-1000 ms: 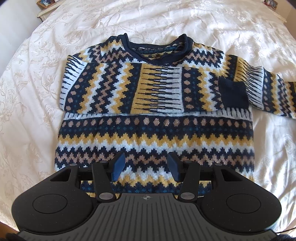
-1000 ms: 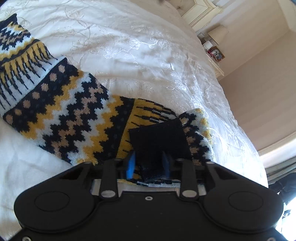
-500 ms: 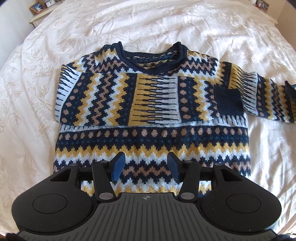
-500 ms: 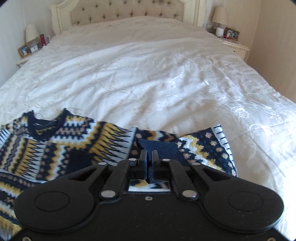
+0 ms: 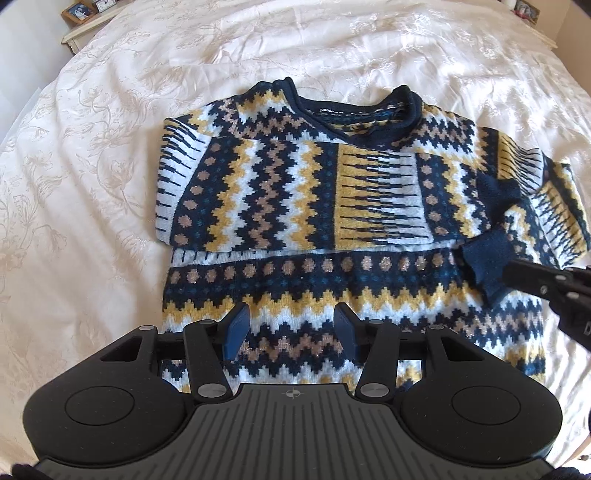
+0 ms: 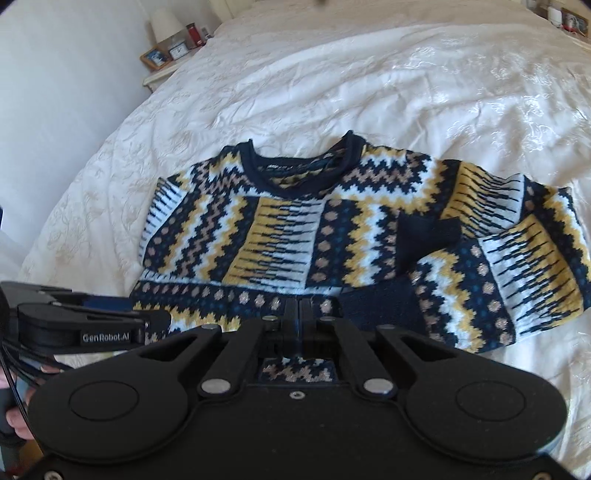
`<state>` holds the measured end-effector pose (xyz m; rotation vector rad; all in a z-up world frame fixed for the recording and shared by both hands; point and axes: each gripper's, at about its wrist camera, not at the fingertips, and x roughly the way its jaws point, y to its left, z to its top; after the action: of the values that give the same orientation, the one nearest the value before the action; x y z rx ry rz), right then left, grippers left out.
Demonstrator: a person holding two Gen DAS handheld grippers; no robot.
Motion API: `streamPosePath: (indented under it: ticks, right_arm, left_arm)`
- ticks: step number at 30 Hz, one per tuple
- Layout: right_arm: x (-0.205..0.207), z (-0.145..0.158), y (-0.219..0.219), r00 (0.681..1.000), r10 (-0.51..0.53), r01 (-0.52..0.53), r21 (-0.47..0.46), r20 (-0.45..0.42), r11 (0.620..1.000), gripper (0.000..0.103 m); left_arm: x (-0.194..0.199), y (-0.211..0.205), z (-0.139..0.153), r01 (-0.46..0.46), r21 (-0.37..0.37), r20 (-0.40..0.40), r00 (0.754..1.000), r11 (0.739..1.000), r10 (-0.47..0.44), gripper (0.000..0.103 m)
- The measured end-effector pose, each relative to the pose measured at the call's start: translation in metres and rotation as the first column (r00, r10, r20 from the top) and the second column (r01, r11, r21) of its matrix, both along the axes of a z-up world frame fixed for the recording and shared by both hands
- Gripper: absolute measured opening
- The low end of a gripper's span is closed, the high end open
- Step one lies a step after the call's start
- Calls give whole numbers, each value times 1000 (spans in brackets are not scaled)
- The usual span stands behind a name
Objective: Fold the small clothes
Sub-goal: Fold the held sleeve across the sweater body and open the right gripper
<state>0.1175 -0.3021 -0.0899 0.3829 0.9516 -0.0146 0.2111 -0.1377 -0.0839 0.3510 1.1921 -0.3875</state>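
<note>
A navy, yellow and white patterned sweater point(image 5: 332, 206) lies flat on the bed, neck away from me; it also shows in the right wrist view point(image 6: 288, 229). Its left sleeve is folded across the chest. My left gripper point(image 5: 291, 328) is open and empty above the hem. My right gripper point(image 6: 299, 314) is shut on the navy cuff point(image 6: 380, 310) of the right sleeve point(image 6: 517, 266), which is doubled back over the sweater's right side. It shows in the left wrist view point(image 5: 546, 286) at the right edge, holding the cuff point(image 5: 487, 258).
The sweater lies on a white embroidered bedspread point(image 5: 92, 166). A bedside table with photo frames and a lamp point(image 6: 166, 44) stands at the far left of the bed. Another nightstand point(image 6: 572, 22) is at the far right.
My right gripper closed on the right sleeve's cuff and carried it leftward, folding the sleeve over the sweater's body. The left gripper drew back a little and stayed open.
</note>
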Motion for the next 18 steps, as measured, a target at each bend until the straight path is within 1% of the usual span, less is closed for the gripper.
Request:
streamPosePath:
  ticks: [1,2,4,5,6,8,10,11,12,14,16,17,18]
  right_arm:
    - [-1,-2,7,1000,12,-12,-25,-3,1000,8]
    - [-3,-5,11,1000,19,-19,-39,-13,999,16]
    - [-8,-9,13,1000,9,-11,-62,-29,998,17]
    - [-11,-11,11,999,1,-4,-79,-33,997,29]
    - [-15,-13,7,999,-10,6,-109,-36,994,49]
    - [-23,-16,-2,999,-36,31,-163,-29,986,64]
    - [-31,-20,-15,998,-62,55,-205,-25,977,65]
    - [-33,-22,-22,997,-70,61,-218,-32,974,68]
    - [-35,-24,-31,996,-82,71,-228,-41,971,74]
    - [-41,-28,-47,992,-117,104,-244,-41,964,80]
    - [-45,-30,-63,989,-142,126,-252,-44,959,88]
    - [-48,-31,-70,987,-153,137,-253,-45,958,100]
    - [-51,-32,-79,985,-167,152,-247,-39,957,102]
  left_arm:
    - [1,0,-1,4,-3,-2,1000,1000,-4,49]
    - [0,-1,-1,8,-8,-2,1000,1000,-8,49]
    - [-2,-7,-3,25,-20,-5,1000,999,-25,49]
    - [-4,-12,-4,40,-28,-4,999,999,-40,49]
    - [-6,-18,-4,55,-37,-2,998,998,-55,49]
    - [-13,-30,-5,91,-59,4,996,994,-91,49]
    - [-20,-44,-7,126,-94,7,992,988,-126,49]
    - [-25,-52,-9,141,-121,4,990,983,-141,49]
    - [-29,-59,-11,149,-139,-2,989,979,-151,49]
    - [-35,-75,-16,158,-147,-18,987,976,-162,50]
    - [-41,-88,-21,166,-147,-18,985,975,-170,58]
    - [-45,-95,-23,168,-150,-9,985,974,-172,59]
    - [-48,-101,-24,172,-153,-2,985,973,-175,59]
